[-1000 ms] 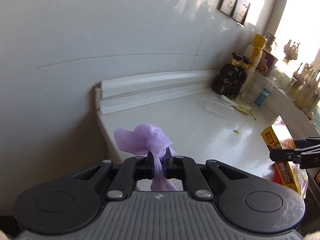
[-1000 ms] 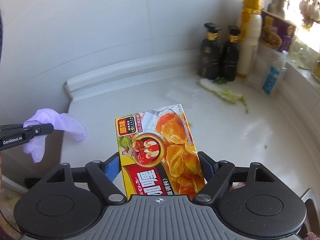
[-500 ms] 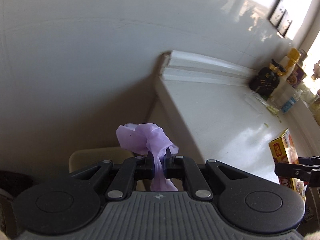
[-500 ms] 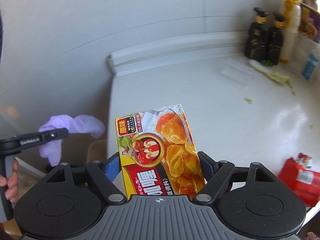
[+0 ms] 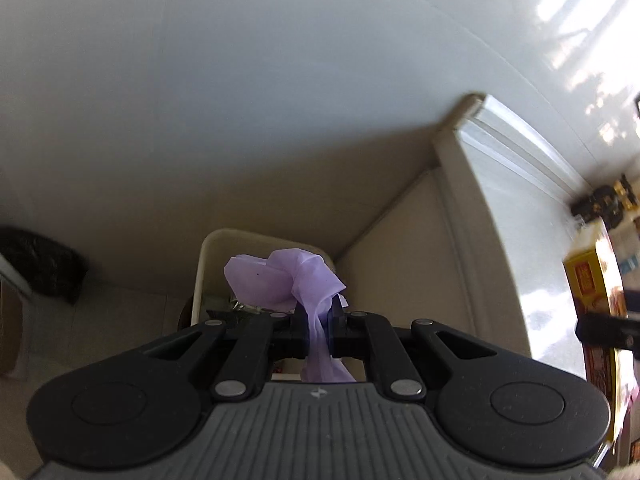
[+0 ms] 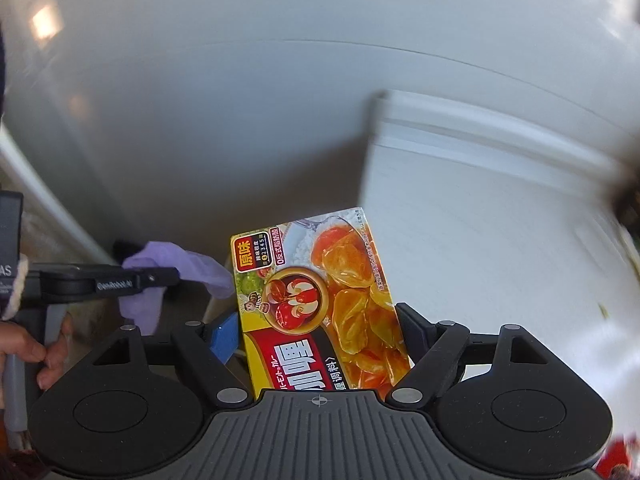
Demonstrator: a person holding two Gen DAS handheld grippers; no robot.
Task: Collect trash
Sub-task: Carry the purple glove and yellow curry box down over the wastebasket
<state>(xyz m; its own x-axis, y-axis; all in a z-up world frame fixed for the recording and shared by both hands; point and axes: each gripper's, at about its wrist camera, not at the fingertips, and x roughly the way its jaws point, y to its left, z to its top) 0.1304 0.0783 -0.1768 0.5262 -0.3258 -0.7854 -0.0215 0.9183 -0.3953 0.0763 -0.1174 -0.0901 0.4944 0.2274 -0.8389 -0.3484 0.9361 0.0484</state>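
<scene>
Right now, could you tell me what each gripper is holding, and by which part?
The left gripper pinches a crumpled purple glove at its narrow middle. The right gripper clamps the curry box across its side edges, near the lower end.

The curry box [image 6: 316, 304] reads "原味" and "0反式脂肪酸".

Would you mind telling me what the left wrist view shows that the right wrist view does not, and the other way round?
Only the left wrist view shows the open bin on the floor below the left tool, and a dark bag far left. Only the right wrist view shows the box's printed front clamped in the right tool, and the hand holding the left tool. Both show the purple glove pinched in the left tool, the yellow box and the white counter.
</scene>
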